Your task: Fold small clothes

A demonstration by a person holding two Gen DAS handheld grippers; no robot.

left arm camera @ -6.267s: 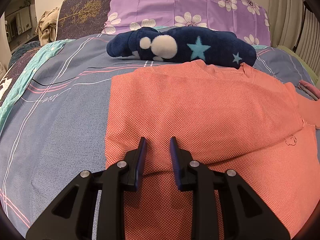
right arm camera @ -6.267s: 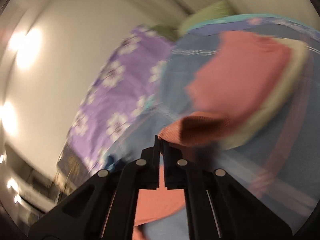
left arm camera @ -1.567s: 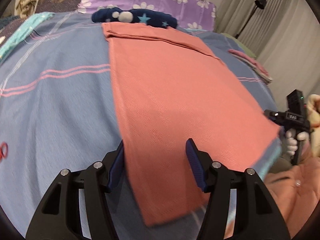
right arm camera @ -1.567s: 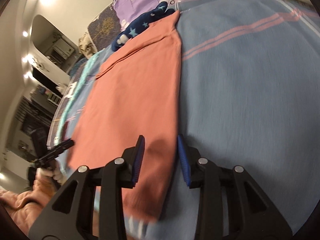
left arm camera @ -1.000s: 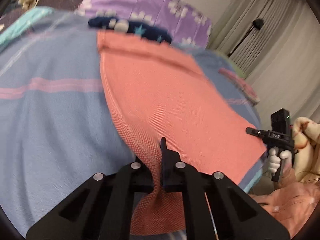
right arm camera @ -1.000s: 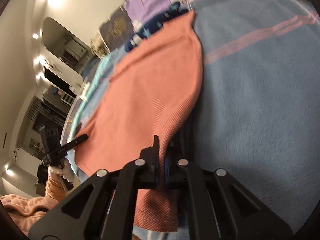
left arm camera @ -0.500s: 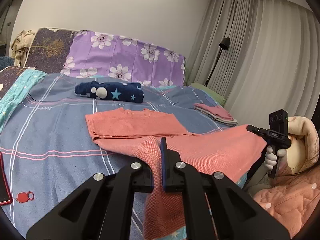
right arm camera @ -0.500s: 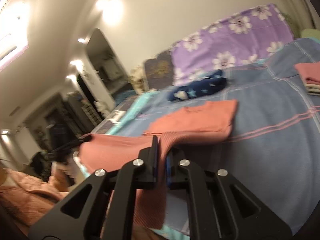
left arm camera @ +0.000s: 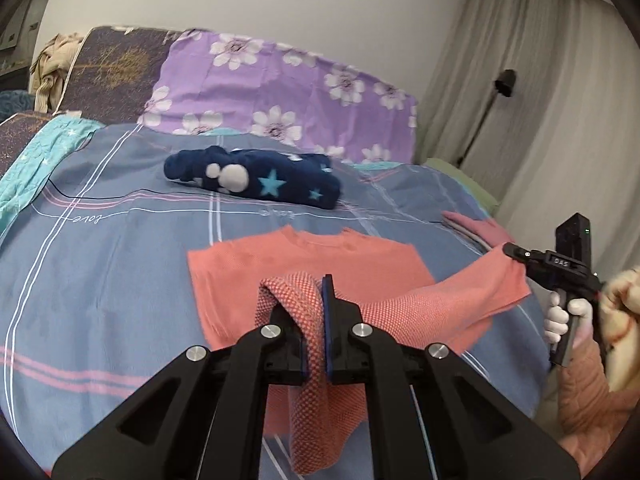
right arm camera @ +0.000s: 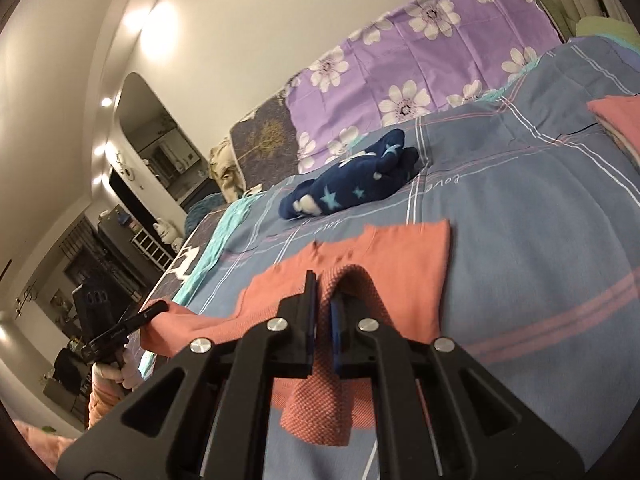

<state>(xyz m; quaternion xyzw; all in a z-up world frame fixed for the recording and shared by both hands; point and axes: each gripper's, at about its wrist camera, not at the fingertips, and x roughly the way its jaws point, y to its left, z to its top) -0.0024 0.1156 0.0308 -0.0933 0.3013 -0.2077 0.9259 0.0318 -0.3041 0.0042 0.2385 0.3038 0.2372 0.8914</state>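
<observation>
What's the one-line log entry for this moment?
phase: mid-fold | left gripper: shut on coral shirt hem | right gripper: same | hem lifted above bed

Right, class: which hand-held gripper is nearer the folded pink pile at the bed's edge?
Right. The right hand-held gripper holds a salmon shirt corner just in front of the folded pink pile; the left hand-held gripper holds the other corner, farther along the bed.

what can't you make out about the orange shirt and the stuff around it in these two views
- Left wrist view: the near hem of the orange knit shirt is hidden behind the left tool.
- Right wrist view: the shirt's near corner is hidden behind the right tool.
- Right wrist view: the folded pink clothes pile is cut off by the frame edge.
- Both views: the printed word on the blue striped bedsheet is too small to read surely.
</observation>
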